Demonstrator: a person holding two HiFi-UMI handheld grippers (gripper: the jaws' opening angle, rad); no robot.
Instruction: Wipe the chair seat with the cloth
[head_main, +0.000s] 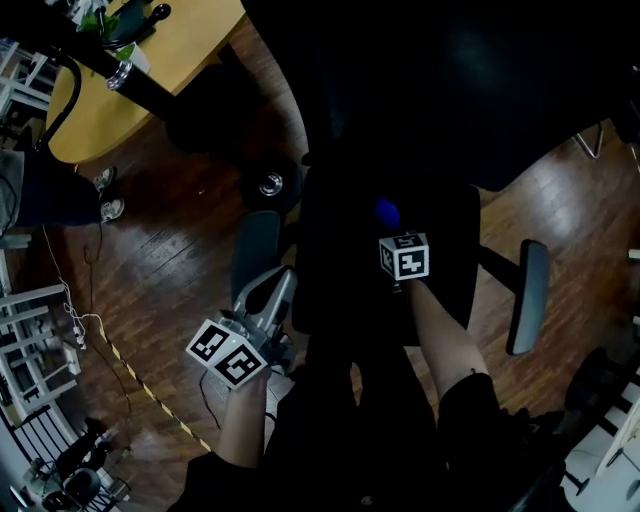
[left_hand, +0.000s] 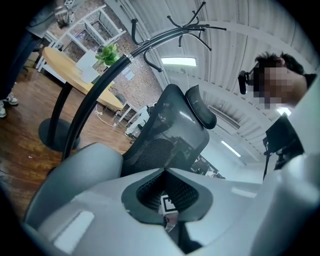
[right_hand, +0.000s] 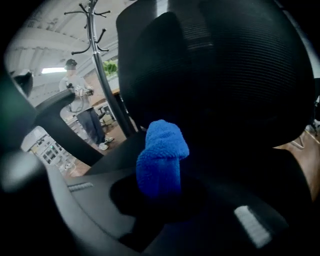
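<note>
Right gripper (right_hand: 159, 197) is clamped on the bunched blue cloth (right_hand: 161, 150), judged soft and light, near the chair seat (head_main: 335, 280) rear edge. Left gripper (left_hand: 169, 226) is closed and empty.

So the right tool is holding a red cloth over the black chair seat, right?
Not quite: the cloth is blue, not red. The right gripper view shows it clamped in the right tool, over the black chair seat.
</note>
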